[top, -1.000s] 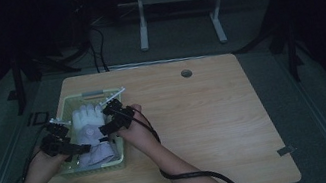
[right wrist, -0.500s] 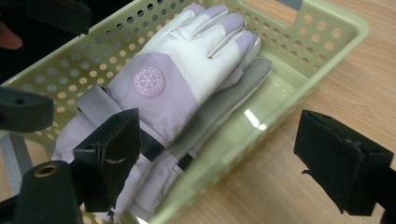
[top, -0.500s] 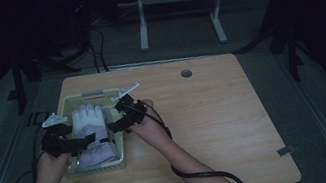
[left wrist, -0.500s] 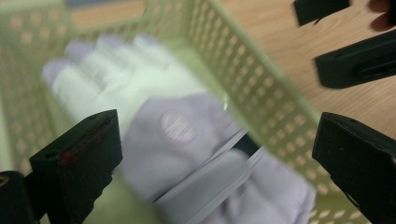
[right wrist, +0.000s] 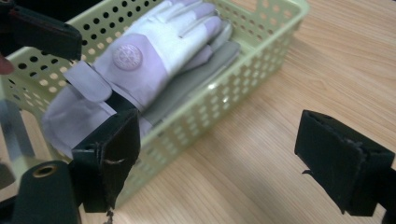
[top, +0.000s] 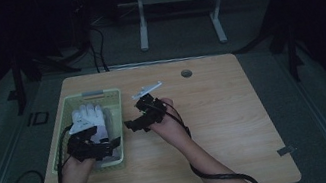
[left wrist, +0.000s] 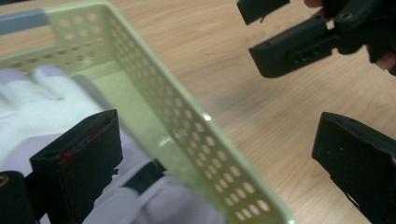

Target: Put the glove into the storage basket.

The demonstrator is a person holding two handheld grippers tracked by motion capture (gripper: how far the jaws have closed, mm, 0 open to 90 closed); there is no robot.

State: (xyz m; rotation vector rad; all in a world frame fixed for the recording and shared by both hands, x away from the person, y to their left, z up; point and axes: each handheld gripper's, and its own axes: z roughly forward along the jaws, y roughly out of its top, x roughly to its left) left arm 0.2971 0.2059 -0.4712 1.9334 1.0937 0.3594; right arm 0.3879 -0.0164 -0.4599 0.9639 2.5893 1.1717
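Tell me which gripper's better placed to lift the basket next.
Probably left. The left gripper hangs over the green basket, open jaws astride its wall. The right gripper, jaws just opened and empty, is over bare table beside it.

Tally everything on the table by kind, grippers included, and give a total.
Baskets: 1, the pale green basket
Gloves: 1 white glove lying on a grey layer in it; whether that is a second glove I cannot tell
Grippers: 2, left gripper, right gripper, both open and empty
Total: 4
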